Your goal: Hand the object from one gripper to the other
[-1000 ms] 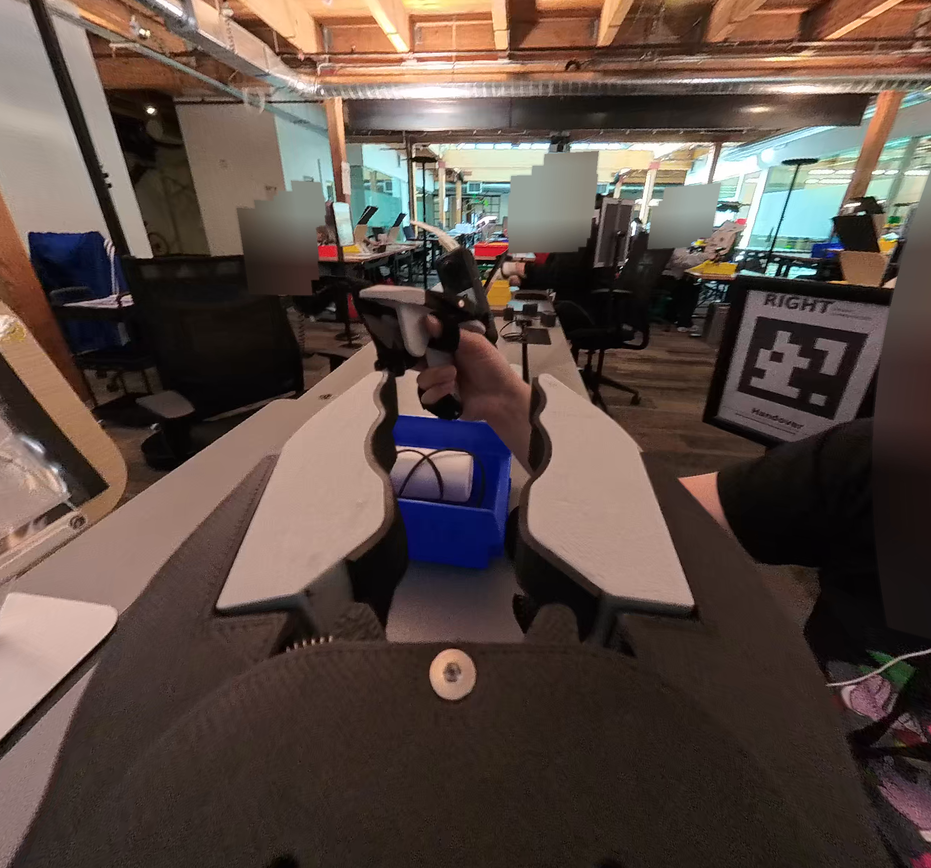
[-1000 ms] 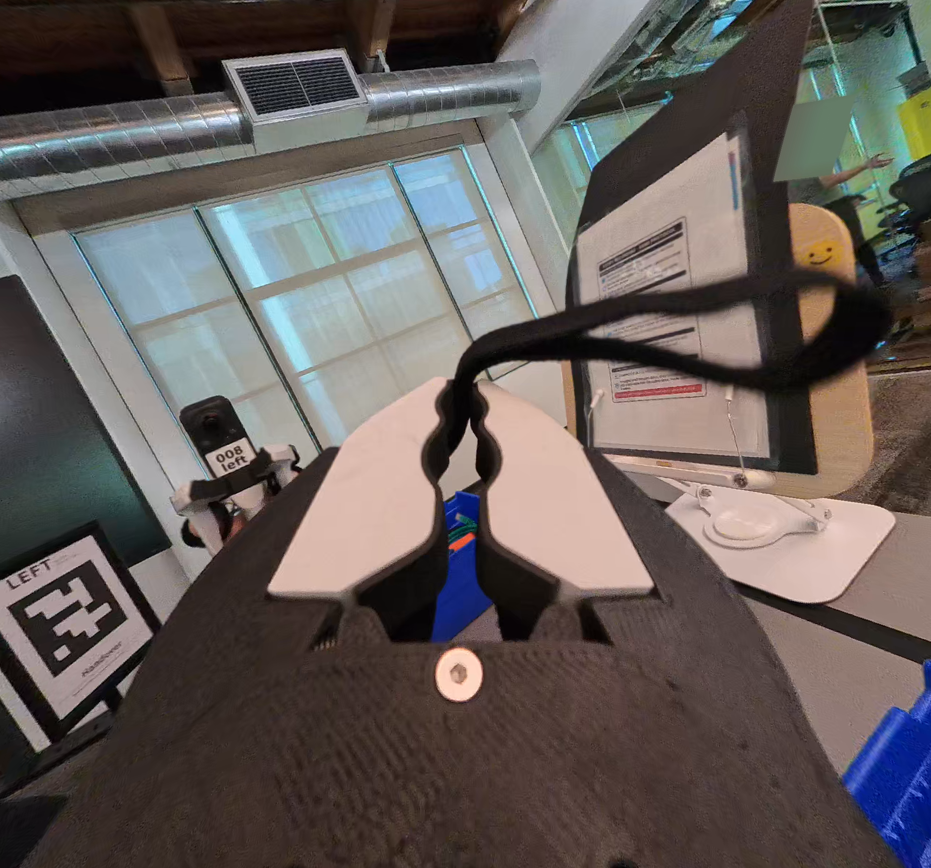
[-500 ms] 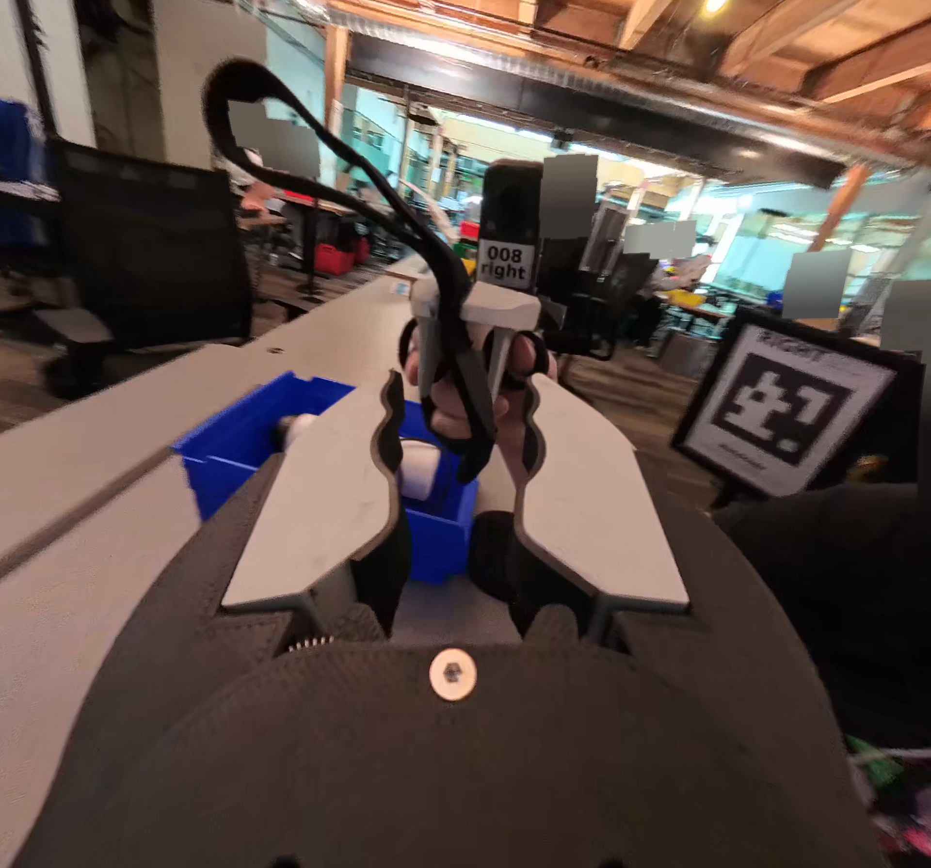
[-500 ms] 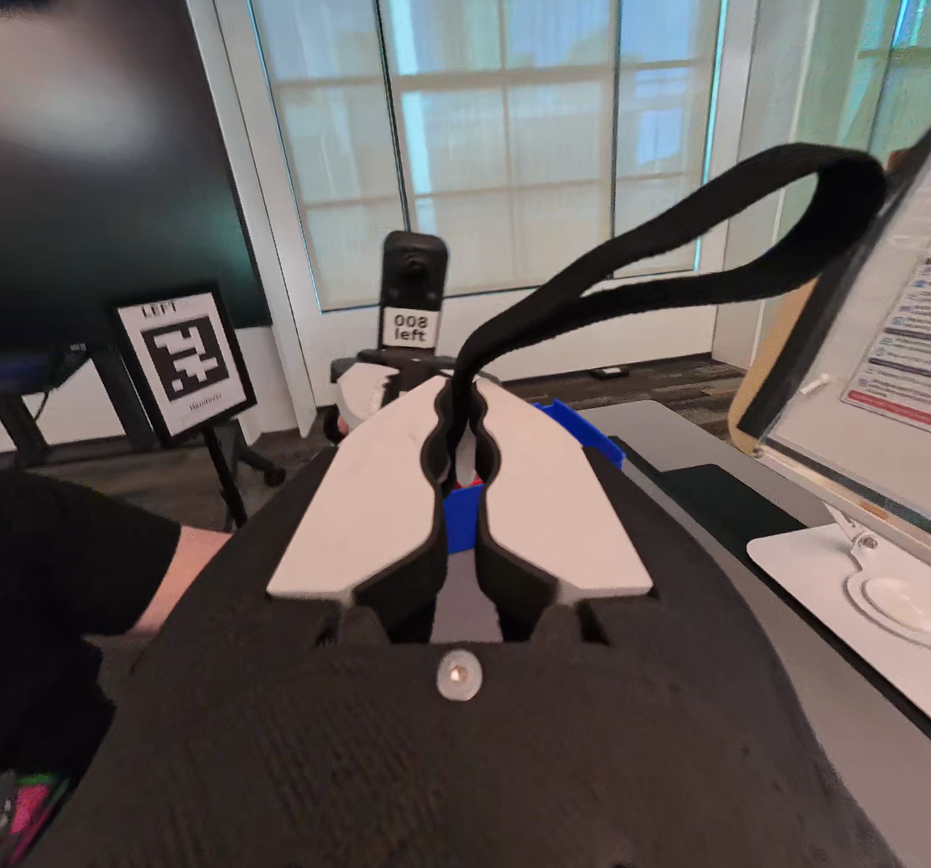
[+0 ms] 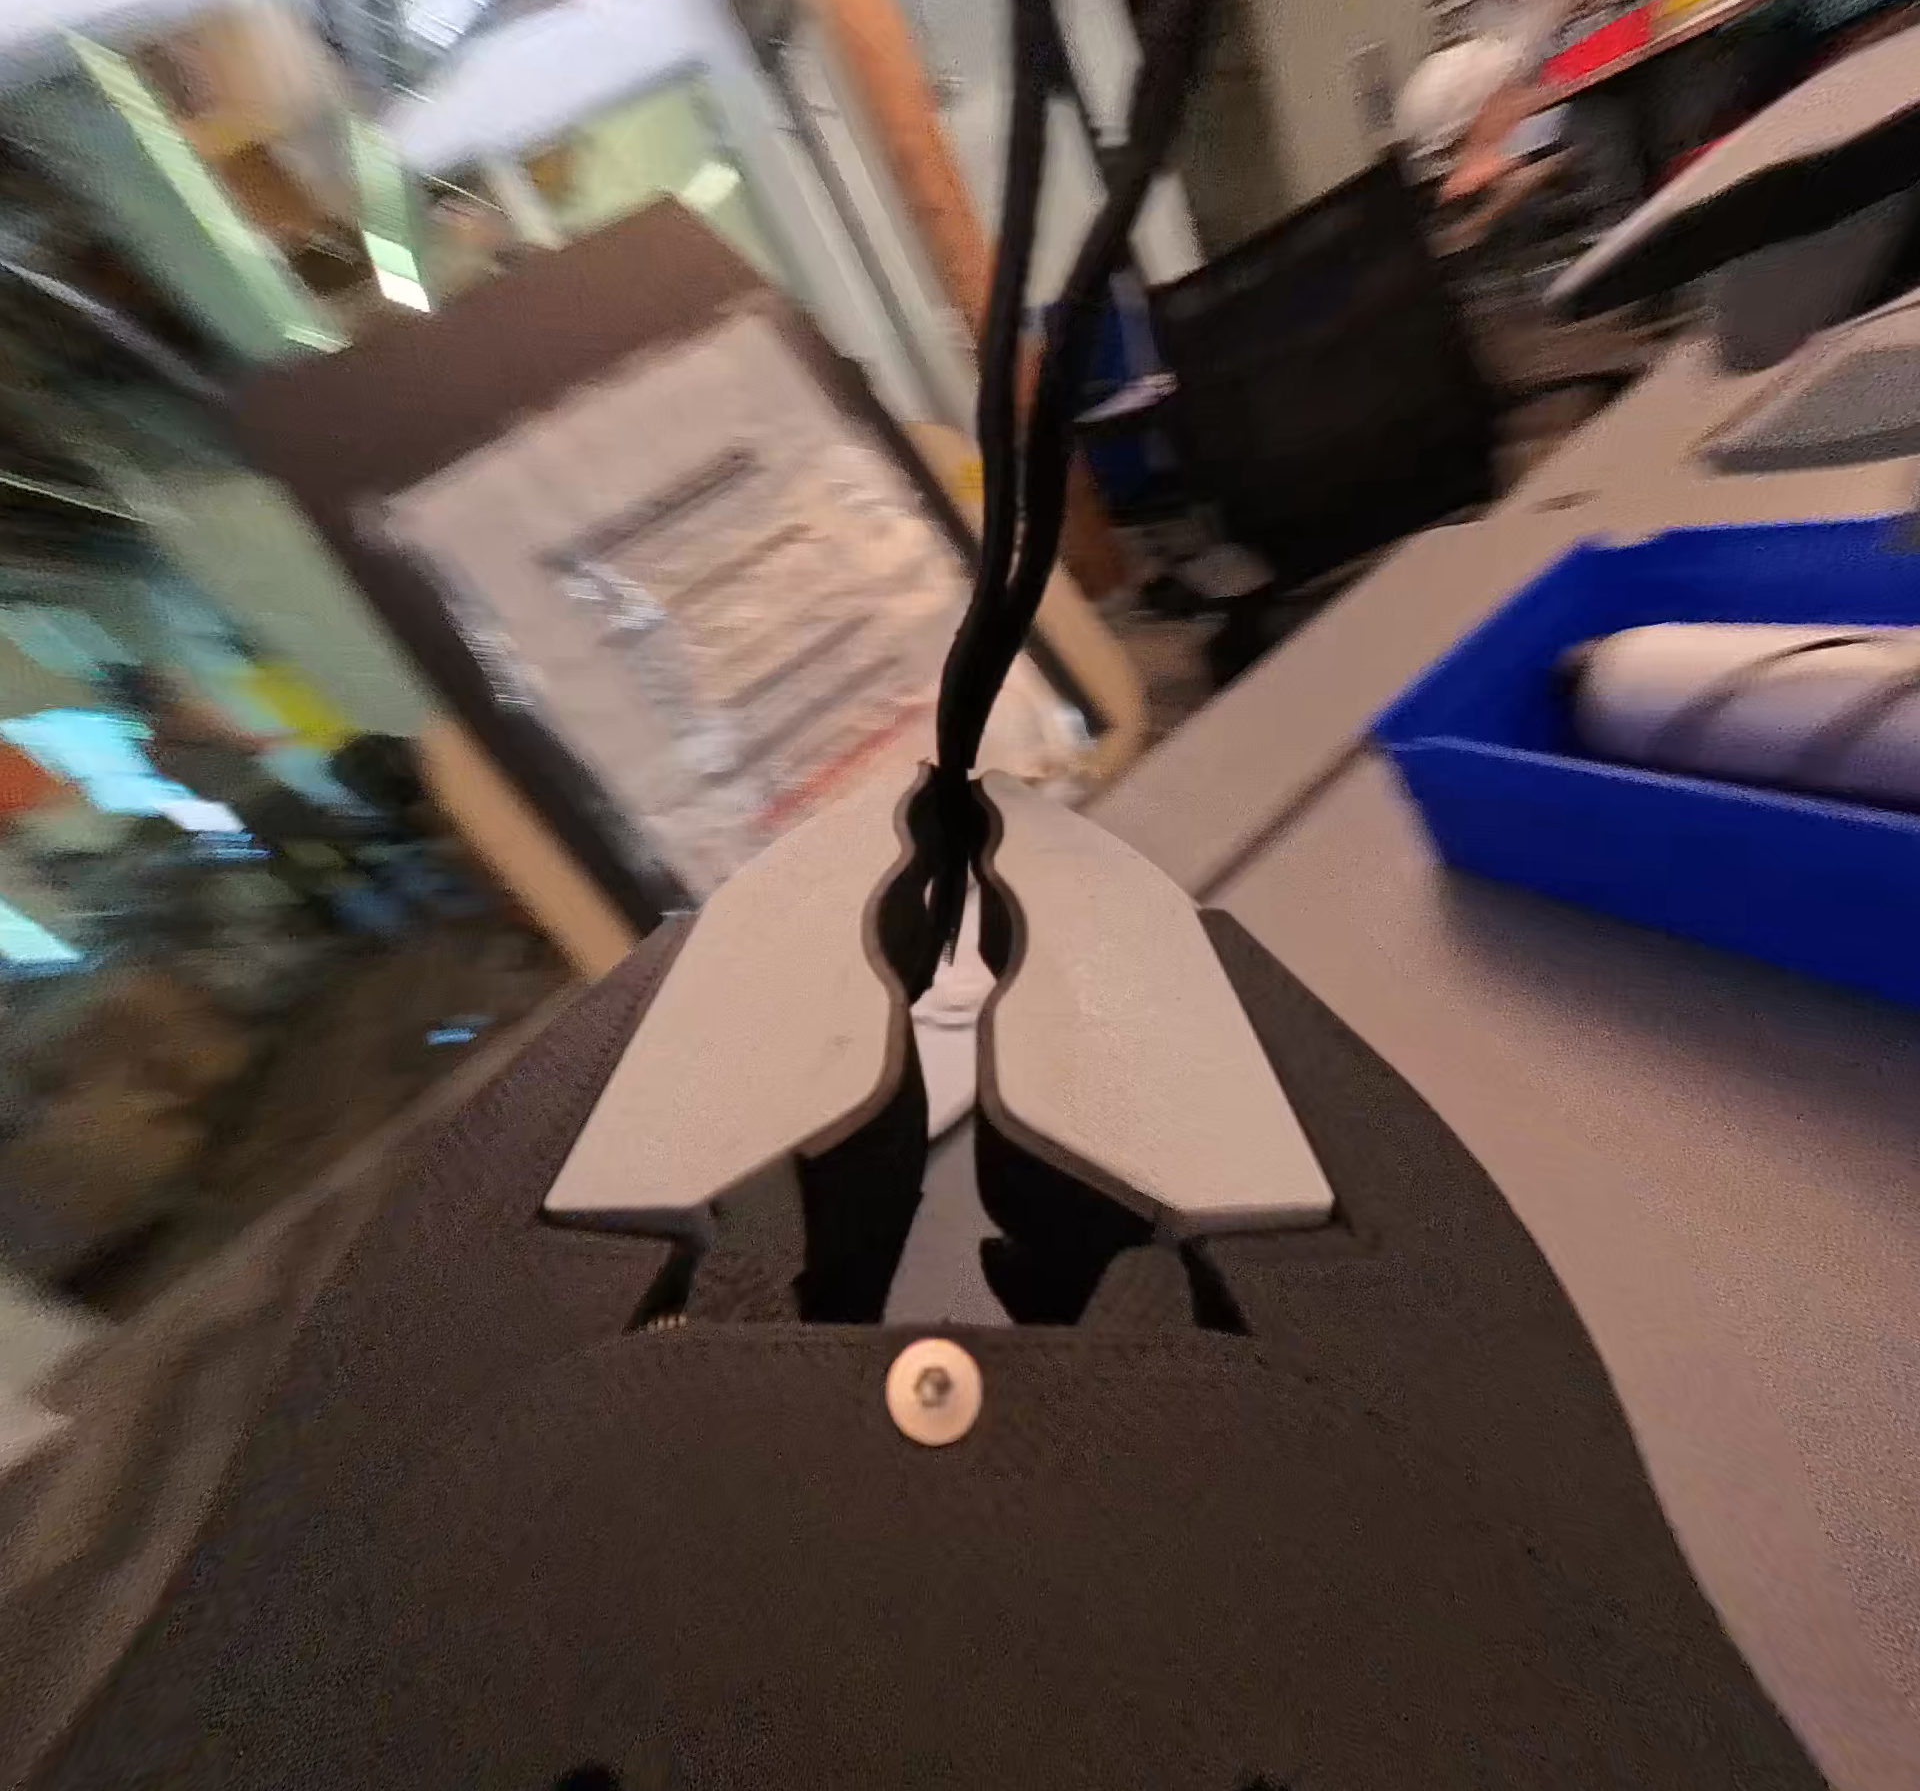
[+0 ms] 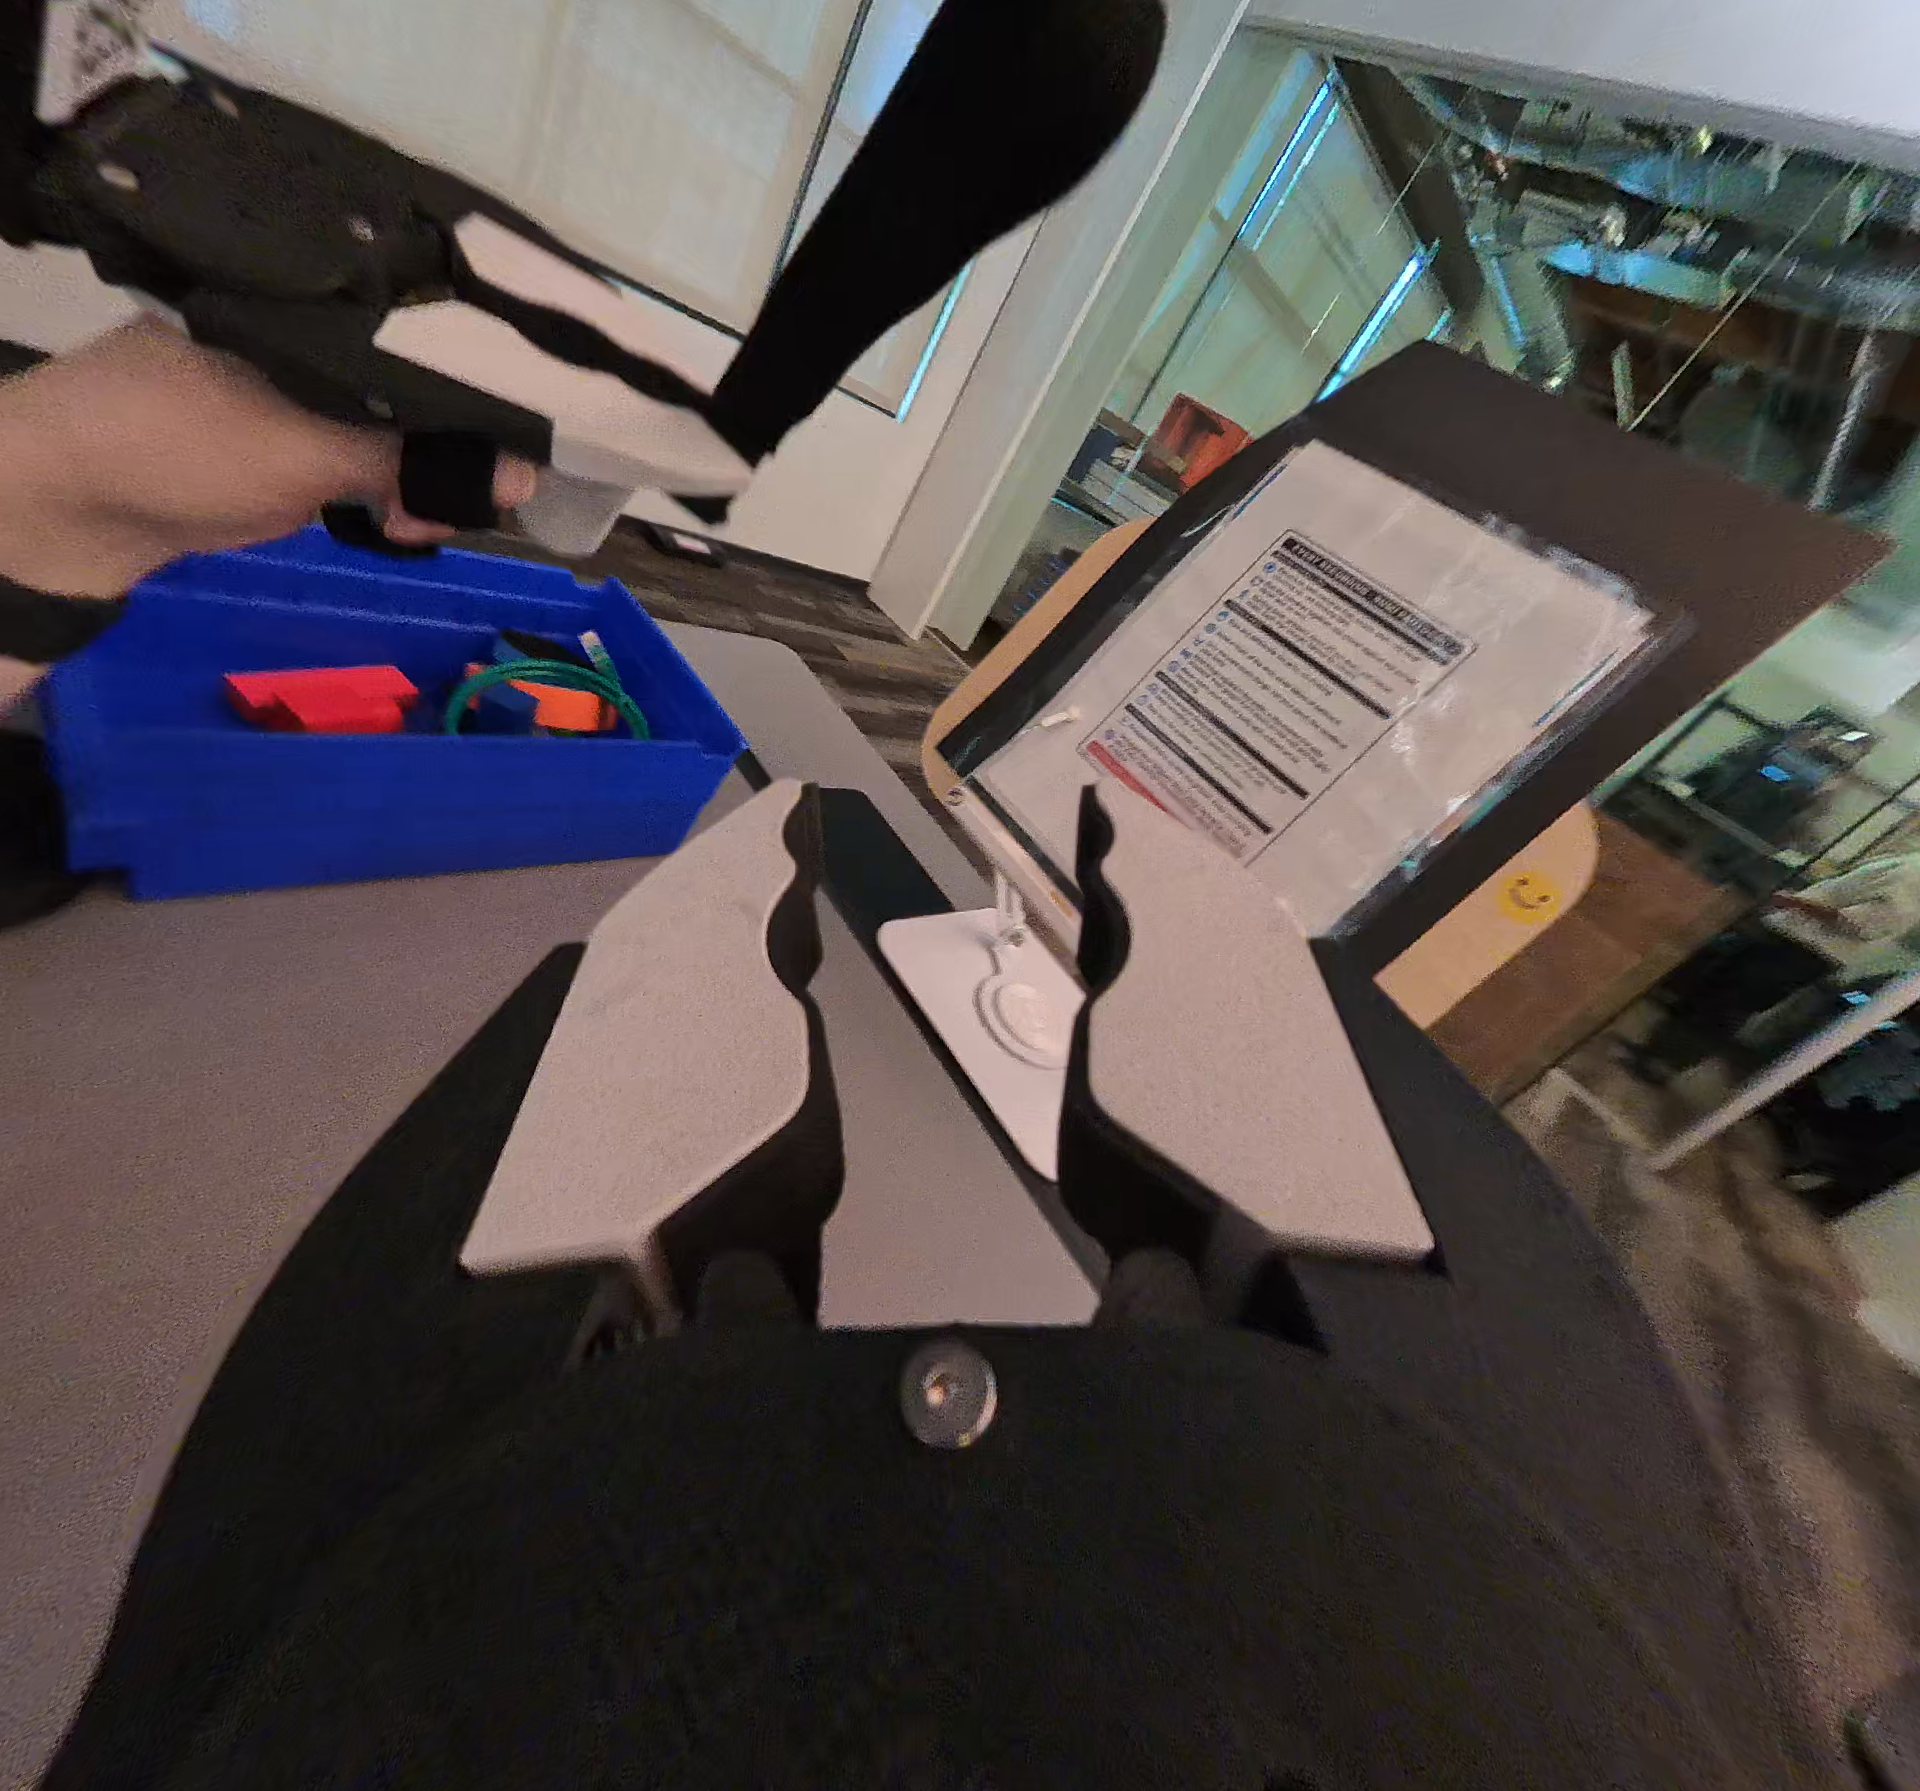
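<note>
The object is a black strap loop [image 5: 1013, 391]. My left gripper [image 5: 951, 796] is shut on its lower end, and the loop rises up and out of the top of the left wrist view. My right gripper [image 6: 940, 806] is open and empty, held over the grey table [image 6: 208, 1066]. In the right wrist view the left gripper [image 6: 717, 458] shows at the upper left in a person's hand [image 6: 156, 453], and the strap [image 6: 935, 183] sticks up from its tips, apart from my right gripper.
A blue bin [image 6: 364, 806] with a red block [image 6: 312, 697] and a green cable [image 6: 551, 692] stands on the table's left. Another blue bin [image 5: 1662, 848] holds a white roll [image 5: 1745, 702]. A dark board with a sheet [image 6: 1299, 702] stands on a white base [image 6: 987, 1003]. Tip to tip, the grippers are about 15 cm apart.
The strap has passed from my right gripper to my left. The left gripper shut on it, the right opened and drew back. Both views swung sharply.
</note>
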Available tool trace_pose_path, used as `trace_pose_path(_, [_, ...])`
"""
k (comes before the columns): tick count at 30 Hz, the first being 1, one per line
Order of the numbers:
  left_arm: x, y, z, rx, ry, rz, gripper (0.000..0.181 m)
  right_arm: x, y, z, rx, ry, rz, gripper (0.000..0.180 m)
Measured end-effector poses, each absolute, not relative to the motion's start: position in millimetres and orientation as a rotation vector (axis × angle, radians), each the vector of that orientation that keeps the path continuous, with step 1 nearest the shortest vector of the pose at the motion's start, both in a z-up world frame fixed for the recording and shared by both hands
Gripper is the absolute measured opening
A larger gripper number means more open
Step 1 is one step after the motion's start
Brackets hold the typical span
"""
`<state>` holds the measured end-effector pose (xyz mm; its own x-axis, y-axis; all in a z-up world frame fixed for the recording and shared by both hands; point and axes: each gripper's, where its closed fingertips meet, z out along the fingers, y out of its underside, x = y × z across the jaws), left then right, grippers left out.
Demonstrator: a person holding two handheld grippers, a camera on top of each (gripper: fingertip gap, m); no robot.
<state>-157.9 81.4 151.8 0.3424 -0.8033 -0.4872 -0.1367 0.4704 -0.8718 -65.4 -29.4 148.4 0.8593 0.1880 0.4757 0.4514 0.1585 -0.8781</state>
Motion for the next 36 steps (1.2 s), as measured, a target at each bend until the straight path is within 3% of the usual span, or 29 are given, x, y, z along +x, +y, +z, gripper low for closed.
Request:
trace_pose_path(5, [-172.5,90.3,171.2,-0.801,1.038,-0.2,0.003,-76.3,-31.9,157.9,-1.344,-0.589,-0.355,0.051])
trace_pose_path(11, [-145.9,79.0,149.5,-0.682,1.168,0.044,0.003,-100.0,-33.1,158.3,-1.337,-0.649,-0.425,0.061])
trace_pose_path(23, [-93.1,13.2,101.6,-0.426,1.446,0.112,0.003,-84.6,5.3,84.9,-1.737,-0.661,-0.475,0.053])
trace_pose_path(25, [-90.5,6.7,97.1,-0.399,1.473,0.094,0.004,-80.9,5.3,78.8,-1.777,-0.648,-0.411,0.04])
trace_pose_path(26, [-90.0,5.0,95.1,-0.394,1.483,0.088,0.004,-82.7,2.8,74.2,-1.807,-0.668,-0.35,0.019])
trace_pose_path(29, [-89.2,2.0,95.5,-0.455,1.467,-0.026,0.005,-80.6,-0.6,72.3,-1.859,-0.618,-0.207,0.017])
trace_pose_path(30, [-89.2,3.2,99.0,-0.512,1.449,-0.09,0.009,-74.5,-0.7,74.3,-1.862,-0.585,-0.213,0.015])
trace_pose_path(33, [-93.1,20.5,108.4,-0.756,1.397,-0.237,0.046,-46.3,-5.9,77.3,-1.892,-0.511,-0.297,0.013])
trace_pose_path(36, [-108.7,58.1,120.3,-1.015,1.228,-0.255,0.053,-5.0,-18.7,74.6,-1.979,-0.368,-0.331,0.014])
